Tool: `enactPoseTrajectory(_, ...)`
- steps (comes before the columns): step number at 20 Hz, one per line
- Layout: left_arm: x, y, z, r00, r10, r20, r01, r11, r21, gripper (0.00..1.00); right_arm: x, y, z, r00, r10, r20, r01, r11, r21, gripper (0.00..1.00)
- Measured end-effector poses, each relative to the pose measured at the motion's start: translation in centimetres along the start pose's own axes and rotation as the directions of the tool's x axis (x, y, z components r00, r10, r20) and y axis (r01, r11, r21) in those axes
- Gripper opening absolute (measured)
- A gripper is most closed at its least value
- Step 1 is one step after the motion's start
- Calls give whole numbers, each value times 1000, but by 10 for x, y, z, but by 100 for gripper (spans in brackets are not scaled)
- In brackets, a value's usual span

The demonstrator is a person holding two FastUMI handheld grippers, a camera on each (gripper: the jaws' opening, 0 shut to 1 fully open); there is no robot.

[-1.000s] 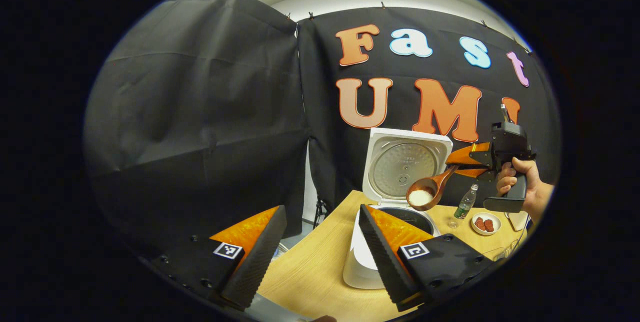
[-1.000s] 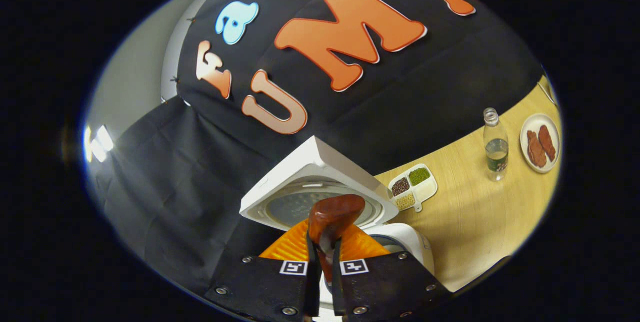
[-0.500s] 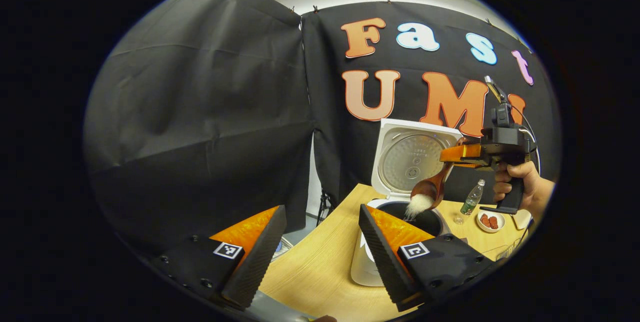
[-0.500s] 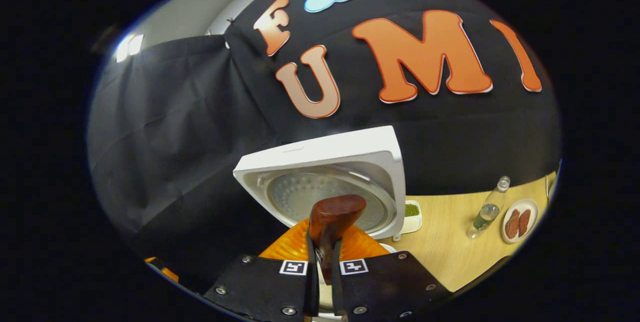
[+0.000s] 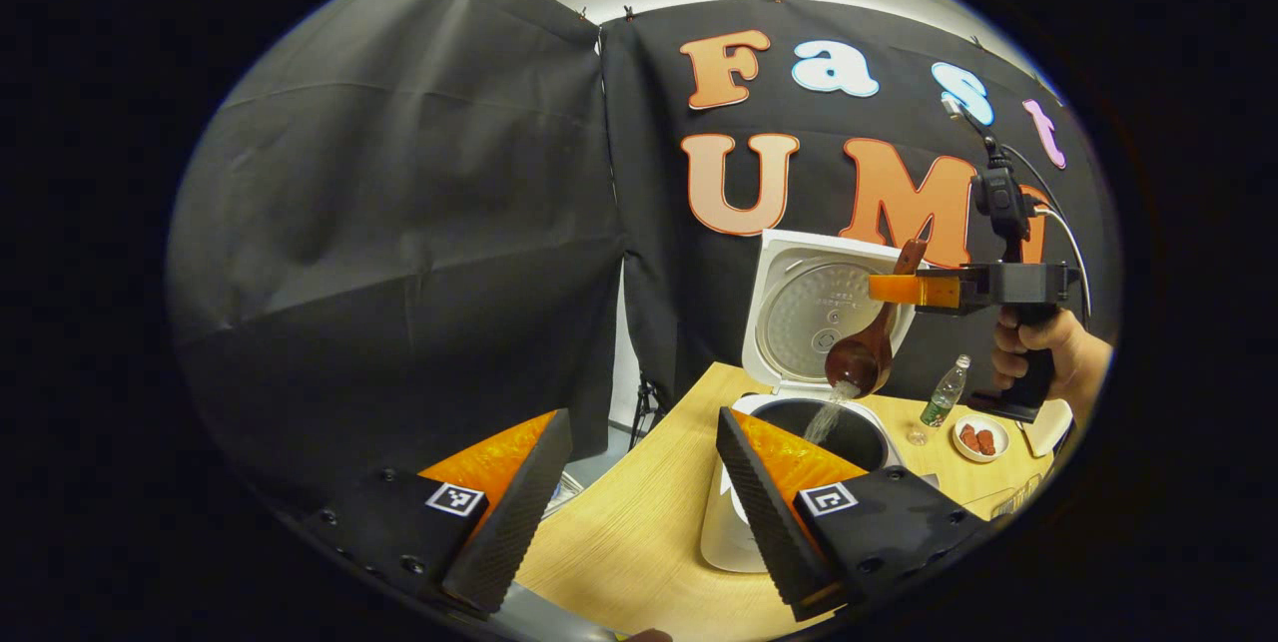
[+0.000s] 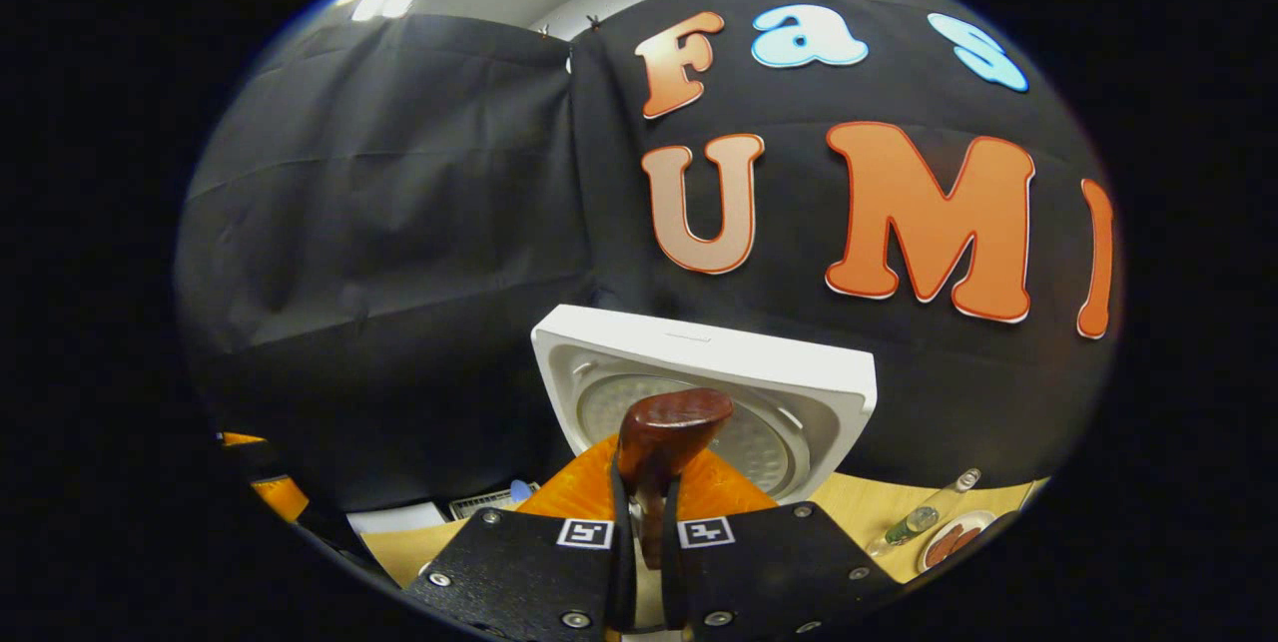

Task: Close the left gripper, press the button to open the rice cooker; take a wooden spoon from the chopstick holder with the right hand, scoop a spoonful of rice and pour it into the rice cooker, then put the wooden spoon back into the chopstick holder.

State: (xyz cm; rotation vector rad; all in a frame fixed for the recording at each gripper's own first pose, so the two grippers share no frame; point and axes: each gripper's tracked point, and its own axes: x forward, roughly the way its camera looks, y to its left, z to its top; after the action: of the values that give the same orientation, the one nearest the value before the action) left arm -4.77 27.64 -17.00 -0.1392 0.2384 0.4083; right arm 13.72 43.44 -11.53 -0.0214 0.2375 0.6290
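Wooden spoon (image 5: 867, 354) is being tipped bowl-down over the open rice cooker (image 5: 799, 442), so a thin stream of rice (image 5: 827, 414) is falling straight into the dark inner pot rather than onto the desk (image 5: 629, 542). One right gripper (image 5: 904, 289) is clamping both fingers on the spoon handle and is being held level above the pot by a hand (image 5: 1048, 357); in the right gripper view the handle end (image 6: 667, 422) is sticking up between the closed fingers. One left gripper (image 5: 639, 502) is hanging back low near the desk edge with its fingers spread wide apart and gripping nothing, likely parked clear of the pour. The lid (image 5: 824, 308) is standing upright behind the pot. Counting extras beyond the cooker: one bottle (image 5: 944, 392) and one small plate (image 5: 978, 438) carrying two reddish pieces. Pour is looking nearly finished; spoon return is not yet done.
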Motion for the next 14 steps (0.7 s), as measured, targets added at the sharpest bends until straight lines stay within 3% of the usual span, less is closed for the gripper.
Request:
enactPoseTrajectory(3, 1, -1, -1, 1000, 6, -3, -6, 1000, 5, 97, -8, 16, 10, 999, 28, 40, -23, 991, -133, 9)
enactPoseTrajectory(7, -1, -8, -1, 1000, 2, -6, -2, 1000, 12, 99, -14, 30, 11, 996, 60, 70, -36, 952, -304, 9)
enactPoseTrajectory(9, -3, -14, 1, 1000, 0, -1, 0, 1000, 19, 97, -19, 28, 2, 996, 66, 53, -51, 964, -260, 10)
enactPoseTrajectory(11, -5, -21, 0, 1000, -4, -2, 4, 1000, 22, 97, -28, 19, -2, 997, 68, 31, -64, 991, -118, 10)
enactPoseTrajectory(14, -10, -36, 2, 1000, -12, 3, 12, 1000, 27, 99, -55, -17, -6, 999, 47, 13, -47, 996, 74, 10)
